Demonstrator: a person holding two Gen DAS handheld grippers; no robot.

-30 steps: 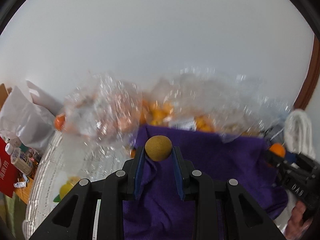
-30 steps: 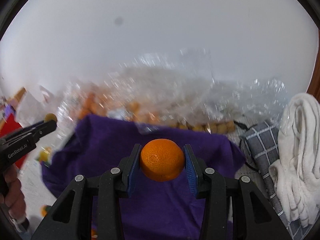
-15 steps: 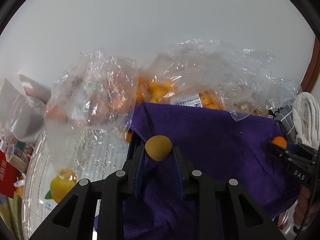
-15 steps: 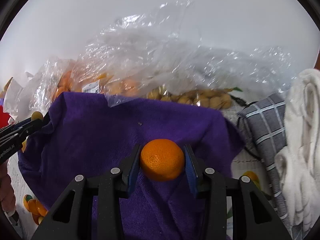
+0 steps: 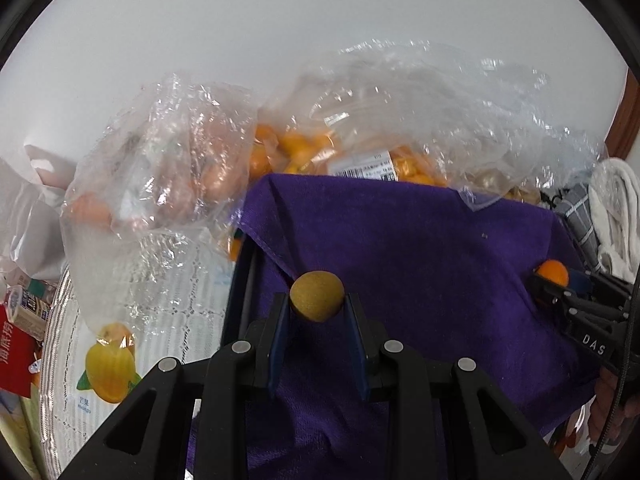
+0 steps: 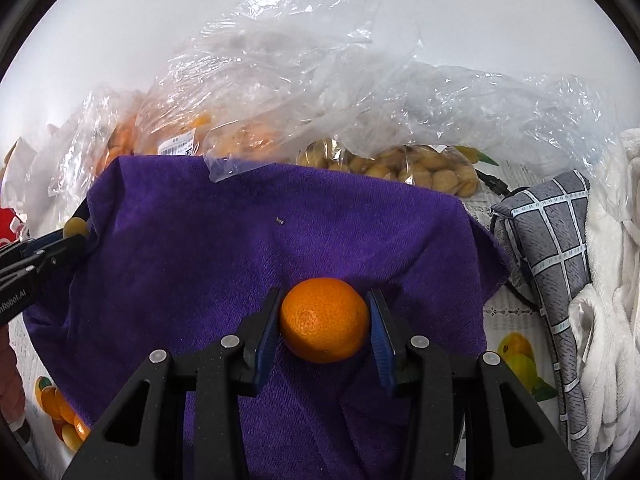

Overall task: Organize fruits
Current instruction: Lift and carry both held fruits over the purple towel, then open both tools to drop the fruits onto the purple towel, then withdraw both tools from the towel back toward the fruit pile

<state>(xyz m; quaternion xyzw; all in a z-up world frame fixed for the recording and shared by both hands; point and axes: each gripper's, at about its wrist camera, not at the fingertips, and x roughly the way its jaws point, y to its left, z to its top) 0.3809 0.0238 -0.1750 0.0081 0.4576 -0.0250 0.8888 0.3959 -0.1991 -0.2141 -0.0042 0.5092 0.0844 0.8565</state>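
Left wrist view shows the left gripper (image 5: 317, 308) with its jaws pressed tight on a small round brown-yellow fruit (image 5: 317, 296), one blue pad on each side of it. Right wrist view shows the right gripper (image 6: 324, 326) with its jaws clamped on an orange (image 6: 324, 326), which sits between the two blue pads and touches both. Under both fruits lies a purple towel (image 5: 420, 260), spread out flat and a bit wrinkled near the jaws. Each gripper can be seen from the other camera too: the right one pokes in at the right edge over the towel, and the left one pokes in at the left edge by the towel's corner. A bit of the person's hand (image 5: 612, 408) shows at the right edge of the left wrist view. Past the far edge of the towel sit clear plastic bags (image 6: 320, 80), all crinkly. One bag holds many small orange fruits (image 5: 296, 148) and has a white label (image 5: 366, 166) on it. Another bag holds pale brown round fruits (image 6: 420, 170). Beside the towel on the right are a grey checked cloth (image 6: 552, 240) and a white towel (image 6: 612, 280), bunched up. The tabletop (image 5: 120, 360) has a white cover with fruit pictures on it. A red box (image 5: 16, 356) and small bottles (image 5: 24, 308) stand at the far left.
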